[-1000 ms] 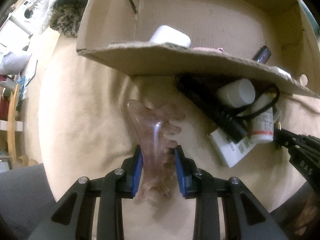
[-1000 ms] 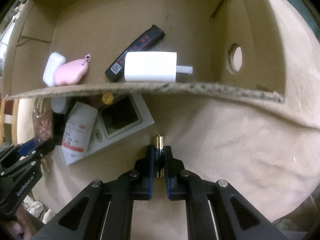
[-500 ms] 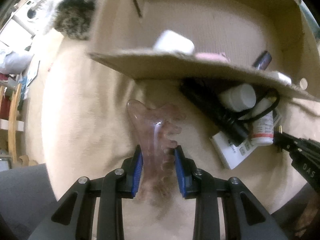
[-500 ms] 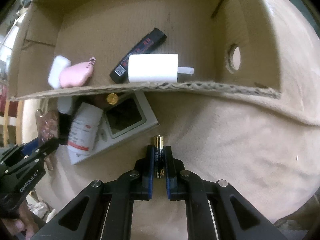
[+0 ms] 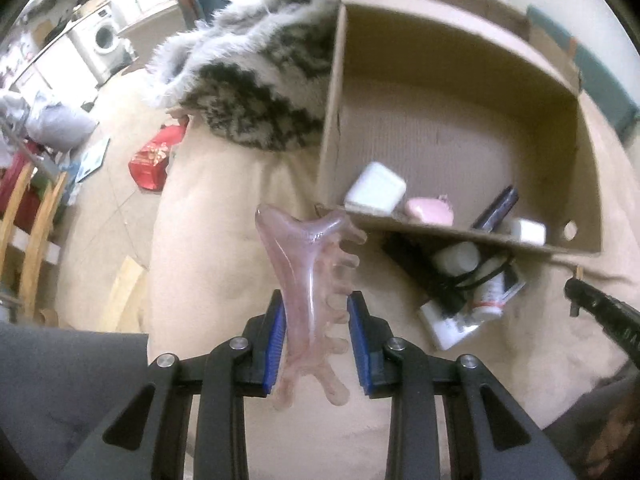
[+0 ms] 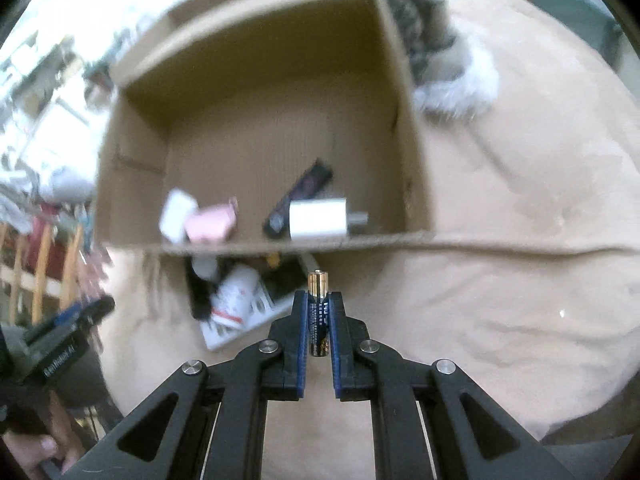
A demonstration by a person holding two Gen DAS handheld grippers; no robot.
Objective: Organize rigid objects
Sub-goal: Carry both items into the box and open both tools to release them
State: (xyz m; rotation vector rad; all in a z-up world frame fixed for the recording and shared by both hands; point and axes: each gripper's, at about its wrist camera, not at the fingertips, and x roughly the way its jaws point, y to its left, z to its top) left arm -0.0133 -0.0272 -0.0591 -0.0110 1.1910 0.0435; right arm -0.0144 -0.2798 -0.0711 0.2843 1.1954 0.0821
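My left gripper [image 5: 317, 314] is shut on a translucent pink comb-shaped massage tool [image 5: 310, 276] and holds it in the air in front of the cardboard box [image 5: 448, 128]. My right gripper [image 6: 319, 312] is shut on a black and gold battery [image 6: 318, 312], raised before the same box [image 6: 256, 144]. Inside the box lie a white case [image 5: 375, 189], a pink case [image 5: 429, 211], a black stick [image 5: 495, 211] and a white charger [image 6: 318, 219].
Below the box's front wall a white bottle [image 5: 489, 296], a black corded device [image 5: 420, 268] and a flat white box [image 5: 448, 322] lie on the beige cushion [image 5: 212, 240]. A furry grey blanket [image 5: 256, 76] lies behind the box on its left.
Both grippers have lifted away from the cushion with their objects still held. The box now appears farther off and lower in both views.
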